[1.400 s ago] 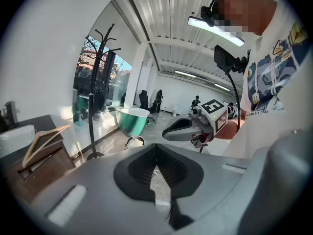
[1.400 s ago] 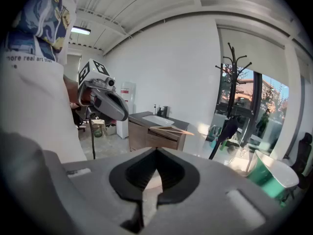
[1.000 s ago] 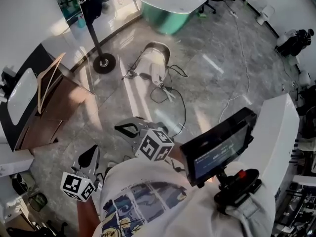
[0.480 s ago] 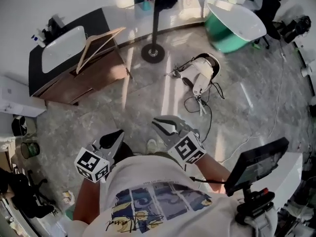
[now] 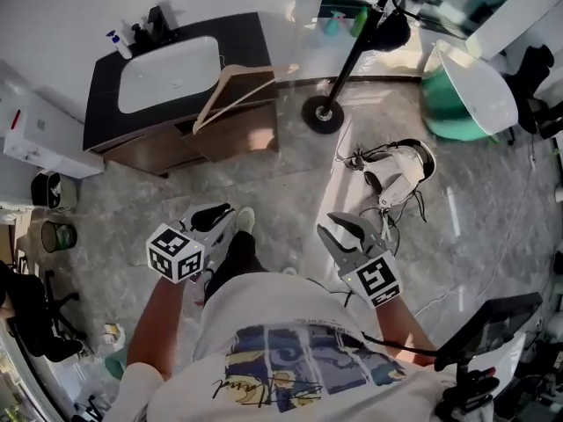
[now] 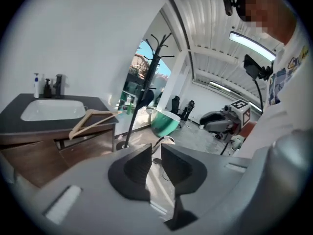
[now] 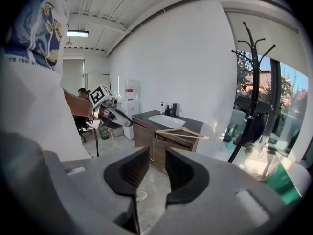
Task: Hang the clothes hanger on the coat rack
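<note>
Seen from the head camera, at 12 o'clock against the white wall: a dark vanity surface (image 5: 242, 33) with a white basin (image 5: 167, 73) and bottles (image 5: 119, 42) at the back edge. On its right-hand corner, a wooden clothes hanger (image 7: 182, 132), lying flat, one arm jutting past the edge, at 12 o'clock from the left claw (image 5: 215, 215) and well apart from both claws.

At 1 o'clock, just beside the vanity: the coat rack (image 5: 352, 55), a black pole on a round base (image 5: 323, 114), with a dark item (image 5: 391, 29) hanging high on it. Further round at 2 o'clock, a green tub (image 5: 449, 112) with a white rim.

On the grey floor (image 5: 132, 200), at 1 o'clock from the right claw (image 5: 347, 231) and to the right of the line toward the rack base: a white machine (image 5: 400, 163) with tangled cables. At 9 o'clock, a white cabinet (image 5: 44, 130) and a small bin (image 5: 57, 236). At 4 o'clock, a dark screen (image 5: 488, 323) on a stand. Just beside the left claw, a white shoe (image 5: 244, 221).

Both forearms stretched forward from the torso, marker cubes uppermost, both claws tipped somewhat downward. Left claw aimed toward 1 o'clock, right claw toward 11 o'clock.

Left claw: jaws opening, gap narrow, nothing between them. Right claw: jaws at a narrow gap, nothing between them, hanger visible beyond the tips.
</note>
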Demonstrator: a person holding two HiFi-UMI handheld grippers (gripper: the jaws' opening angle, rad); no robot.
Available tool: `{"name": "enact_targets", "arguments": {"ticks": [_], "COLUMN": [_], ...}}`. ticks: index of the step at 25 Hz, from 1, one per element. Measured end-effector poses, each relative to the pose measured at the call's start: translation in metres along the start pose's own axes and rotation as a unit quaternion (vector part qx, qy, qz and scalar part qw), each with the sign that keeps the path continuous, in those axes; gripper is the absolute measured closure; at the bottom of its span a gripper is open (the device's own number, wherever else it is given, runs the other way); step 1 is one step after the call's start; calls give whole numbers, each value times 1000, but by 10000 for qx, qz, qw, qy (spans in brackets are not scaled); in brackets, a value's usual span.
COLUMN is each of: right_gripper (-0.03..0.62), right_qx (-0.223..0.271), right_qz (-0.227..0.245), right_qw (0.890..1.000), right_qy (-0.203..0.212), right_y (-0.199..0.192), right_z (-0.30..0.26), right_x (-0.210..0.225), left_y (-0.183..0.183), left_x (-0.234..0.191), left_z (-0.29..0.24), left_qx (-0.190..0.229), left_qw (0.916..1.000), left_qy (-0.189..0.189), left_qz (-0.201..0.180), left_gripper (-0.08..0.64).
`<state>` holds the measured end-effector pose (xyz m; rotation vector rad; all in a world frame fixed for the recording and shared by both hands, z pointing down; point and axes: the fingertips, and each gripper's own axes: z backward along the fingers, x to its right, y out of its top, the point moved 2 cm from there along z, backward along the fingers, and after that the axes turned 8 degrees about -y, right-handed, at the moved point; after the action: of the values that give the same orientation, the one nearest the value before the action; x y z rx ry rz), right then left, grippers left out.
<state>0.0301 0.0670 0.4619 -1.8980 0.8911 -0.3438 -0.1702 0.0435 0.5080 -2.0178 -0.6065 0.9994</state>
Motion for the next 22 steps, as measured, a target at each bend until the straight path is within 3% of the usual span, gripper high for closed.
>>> {"name": "enact_targets", "arguments": {"ticks": [6,13,15,18,22], "right_gripper": [494,494,494,494,494], "right_qx": [-128,-353,-460,-691,-953], "right_qz": [-8,2,13,-183,-258], "right_qw": [9998,9991,9984,9960,9926], "right_qy": [-124,-239,-338,-539,-699], "right_y": [44,78,83,73,69], "right_z": [-65,-127,-134,-139,-143], "right_x": [18,20,25,34,41], "left_y": [15,14,7,-5,-15], "left_x": [-170,-298,-319,-338,-356], "left_z": [14,-15,-29,-52,-74], "left_qx": [-116,-185,-131,-17,219], "left_qw": [9969,9858,9779,9593,9387], "left_qy": [438,163,-14,-347,-541], "left_qz": [647,1659,2085,2803,3397], "left_gripper": [441,352,326,305,286]}}
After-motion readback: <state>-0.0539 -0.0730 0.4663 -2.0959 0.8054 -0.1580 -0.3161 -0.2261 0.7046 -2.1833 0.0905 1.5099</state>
